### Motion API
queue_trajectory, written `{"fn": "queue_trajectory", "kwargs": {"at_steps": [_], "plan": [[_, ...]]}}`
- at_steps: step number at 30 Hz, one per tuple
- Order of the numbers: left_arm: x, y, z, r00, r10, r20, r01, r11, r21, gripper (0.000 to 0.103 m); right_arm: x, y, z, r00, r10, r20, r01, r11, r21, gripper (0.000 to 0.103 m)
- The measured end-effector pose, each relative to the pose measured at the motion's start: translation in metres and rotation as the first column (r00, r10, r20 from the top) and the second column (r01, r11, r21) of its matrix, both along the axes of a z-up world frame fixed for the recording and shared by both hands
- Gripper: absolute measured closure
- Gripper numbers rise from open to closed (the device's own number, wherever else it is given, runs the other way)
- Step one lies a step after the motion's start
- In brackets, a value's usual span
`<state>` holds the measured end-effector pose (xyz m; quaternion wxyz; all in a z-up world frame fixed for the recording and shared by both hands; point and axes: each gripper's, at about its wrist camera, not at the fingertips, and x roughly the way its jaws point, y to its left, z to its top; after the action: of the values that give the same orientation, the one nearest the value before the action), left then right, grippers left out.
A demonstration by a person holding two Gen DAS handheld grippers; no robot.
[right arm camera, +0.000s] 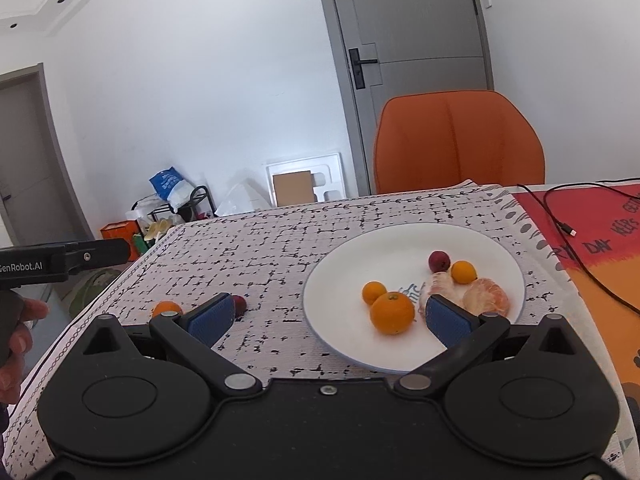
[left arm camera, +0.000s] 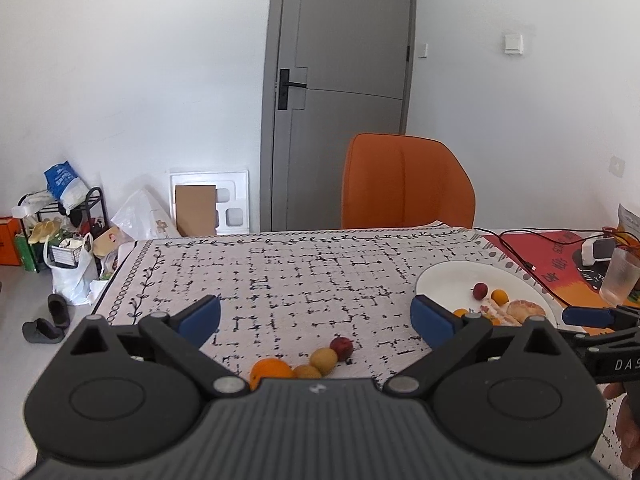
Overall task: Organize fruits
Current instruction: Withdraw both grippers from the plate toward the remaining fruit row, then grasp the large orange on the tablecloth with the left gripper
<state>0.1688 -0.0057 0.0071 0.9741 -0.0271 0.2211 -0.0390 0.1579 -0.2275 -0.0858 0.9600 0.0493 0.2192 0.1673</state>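
Note:
My left gripper [left arm camera: 316, 318] is open and empty above the patterned tablecloth. Just below it lie an orange [left arm camera: 270, 371], two small yellow-brown fruits [left arm camera: 324, 360] and a red fruit [left arm camera: 342, 347] in a row. My right gripper [right arm camera: 330, 320] is open and empty, hovering over the near edge of a white plate [right arm camera: 360, 252]. The plate holds a large orange [right arm camera: 392, 313], two small oranges [right arm camera: 374, 292], a red fruit [right arm camera: 439, 261] and peeled citrus pieces [right arm camera: 486, 298]. The plate also shows in the left wrist view [left arm camera: 440, 280].
An orange chair [left arm camera: 406, 182] stands behind the table's far edge. A glass [left arm camera: 620, 276], a cable [left arm camera: 520, 256] and a small device lie on the red mat [right arm camera: 592, 232] at the right. Bags and a shoe rack [left arm camera: 64, 232] sit on the floor at the left.

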Motion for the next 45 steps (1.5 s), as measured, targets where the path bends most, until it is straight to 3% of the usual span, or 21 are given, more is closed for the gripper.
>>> {"fn": "queue_trajectory", "kwargs": {"at_steps": [12,24,32,37,45], "plan": [[-0.012,0.02,-0.011,0.999,0.026,-0.035,-0.027,0.999,-0.024,0.003,-0.001,0.014,0.0,1.0,0.027,-0.012,-0.027,1.0,-0.003,0.0],[-0.017,0.04,-0.02,0.997,0.05,-0.053,-0.053,0.997,-0.051,0.006,0.003,0.035,-0.003,0.991,0.121,-0.055,-0.122,0.993,-0.008,0.0],[-0.011,0.044,-0.03,0.995,0.041,-0.088,-0.047,0.997,-0.062,0.025,0.006,0.052,-0.006,0.985,0.167,-0.047,-0.17,0.984,-0.051,0.002],[-0.007,0.045,-0.038,0.993,0.039,-0.11,-0.047,0.996,-0.07,0.035,0.012,0.061,-0.009,0.979,0.192,-0.065,-0.196,0.979,-0.059,0.014],[0.004,0.045,-0.048,0.991,0.03,-0.133,-0.04,0.996,-0.08,0.038,0.019,0.069,-0.014,0.972,0.219,-0.082,-0.225,0.972,-0.067,0.018]]}}
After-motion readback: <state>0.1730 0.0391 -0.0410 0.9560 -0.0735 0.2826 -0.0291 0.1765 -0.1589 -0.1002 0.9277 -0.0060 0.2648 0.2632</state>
